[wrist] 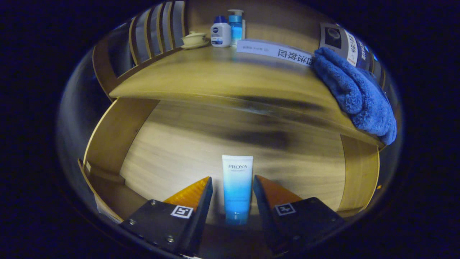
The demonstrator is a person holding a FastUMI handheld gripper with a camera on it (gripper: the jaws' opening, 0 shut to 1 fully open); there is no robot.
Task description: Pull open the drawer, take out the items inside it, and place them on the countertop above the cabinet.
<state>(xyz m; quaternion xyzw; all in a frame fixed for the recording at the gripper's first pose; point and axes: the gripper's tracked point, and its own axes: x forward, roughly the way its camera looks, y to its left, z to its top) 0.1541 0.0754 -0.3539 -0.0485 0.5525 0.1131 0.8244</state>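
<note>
Straddling the tube (237, 187) in the pulled-out drawer (107, 144), the gripper (233, 189) stood spread, its 2 fingers either side of the tube with a gap on each side.

The tube lay flat on the drawer floor between the fingers, cap end nearest the gripper, and it was the 1 item visible in there. On the countertop (201, 79) above sat a blue towel (355, 93), a book (275, 50), 2 bottles (226, 30) and a small lidded cup (194, 39). The tube looked light, soft-walled and smooth, so it would probably dent and slide under a hard squeeze. The firmer part near the cap or the middle of the body seemed the safest hold, pinched gently across its width.
</note>
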